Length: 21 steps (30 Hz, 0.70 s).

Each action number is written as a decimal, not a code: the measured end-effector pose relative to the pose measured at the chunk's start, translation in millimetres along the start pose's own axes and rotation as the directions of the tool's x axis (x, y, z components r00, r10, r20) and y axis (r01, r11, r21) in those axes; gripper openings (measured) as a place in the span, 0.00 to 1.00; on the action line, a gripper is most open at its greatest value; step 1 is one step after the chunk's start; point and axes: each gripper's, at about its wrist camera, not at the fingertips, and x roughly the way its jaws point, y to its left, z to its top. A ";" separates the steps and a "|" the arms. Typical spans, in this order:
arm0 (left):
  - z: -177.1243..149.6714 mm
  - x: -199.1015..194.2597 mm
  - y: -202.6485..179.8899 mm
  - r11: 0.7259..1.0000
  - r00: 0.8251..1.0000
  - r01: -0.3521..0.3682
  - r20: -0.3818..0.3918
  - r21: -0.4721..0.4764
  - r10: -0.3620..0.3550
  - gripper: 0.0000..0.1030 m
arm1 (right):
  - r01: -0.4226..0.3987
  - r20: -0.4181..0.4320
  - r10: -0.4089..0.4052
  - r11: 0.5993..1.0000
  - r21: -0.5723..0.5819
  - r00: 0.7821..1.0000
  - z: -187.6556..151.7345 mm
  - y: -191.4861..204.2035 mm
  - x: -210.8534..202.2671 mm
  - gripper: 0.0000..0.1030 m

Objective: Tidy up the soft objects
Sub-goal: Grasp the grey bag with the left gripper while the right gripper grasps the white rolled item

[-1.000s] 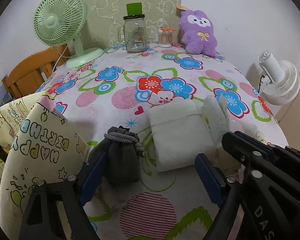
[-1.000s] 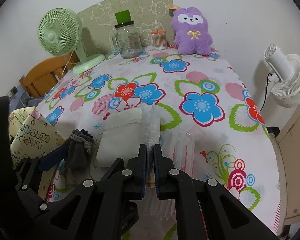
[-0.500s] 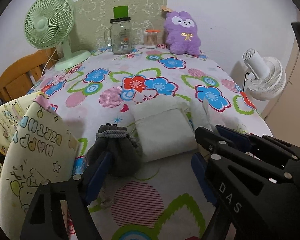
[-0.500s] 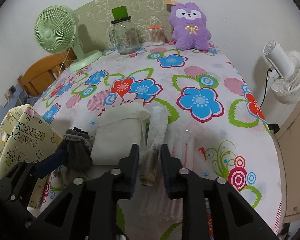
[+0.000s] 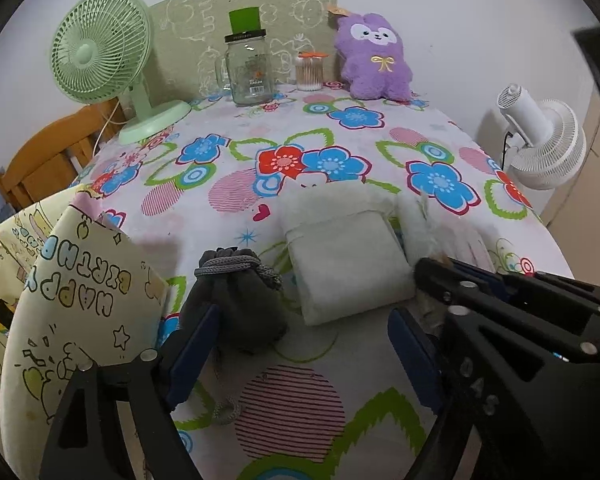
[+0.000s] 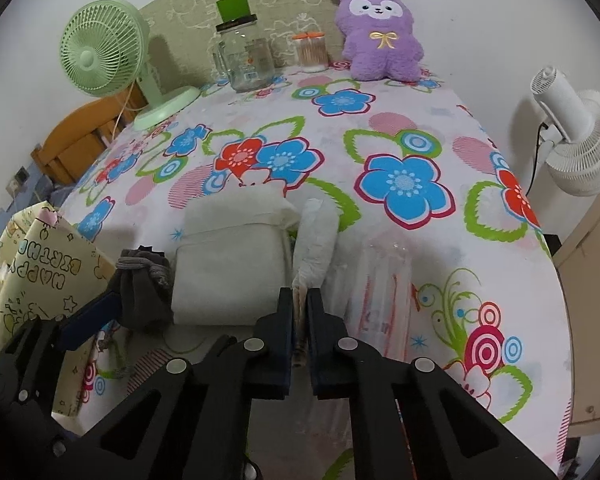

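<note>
Three soft items lie close together near the front edge of the table (image 6: 480, 152): a grey drawstring pouch (image 5: 236, 300) toward the front left corner, a folded white towel (image 5: 344, 260) just beside it, and a slim white fluffy piece (image 6: 314, 240) touching the towel's right side. The right gripper (image 6: 300, 300) is clenched on the near end of the fluffy piece, where a brownish tip shows between the pads; its jaws have just been closing on that end. The piece looks light and limp, so it would likely droop from a one-end hold; a pinch nearer its middle should carry it straighter. The towel is thicker and would probably unfold unless taken across its folded edge. The pouch seems squashy, best taken at its cinched neck. The left gripper (image 5: 300, 344) is released, jaws wide, one pad just beside the pouch. A clear plastic sleeve (image 6: 384, 280) lies right of the fluffy piece; a printed gift bag (image 5: 76, 300) stands past the left edge.
</note>
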 end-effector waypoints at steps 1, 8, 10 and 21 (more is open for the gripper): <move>0.1 0.6 0.4 1.000 1.000 -0.002 -0.004 -0.003 0.002 0.82 | 0.001 0.001 -0.001 1.000 0.001 1.000 -0.4 -0.5 -0.7 0.08; -0.9 -0.5 6.1 0.998 0.998 -0.060 0.001 -0.019 0.060 0.37 | -0.014 0.011 0.014 1.000 -0.005 1.000 -3.4 1.6 -8.2 0.08; -0.7 -0.6 8.3 0.998 0.998 -0.056 -0.005 -0.027 0.056 0.30 | -0.016 0.018 0.016 1.000 -0.005 1.000 -4.5 2.6 -11.8 0.08; -7.2 -10.7 7.5 1.000 1.000 -0.014 -0.015 -0.022 0.014 0.18 | -0.011 0.032 0.011 1.000 0.000 0.999 -12.5 6.8 -26.7 0.08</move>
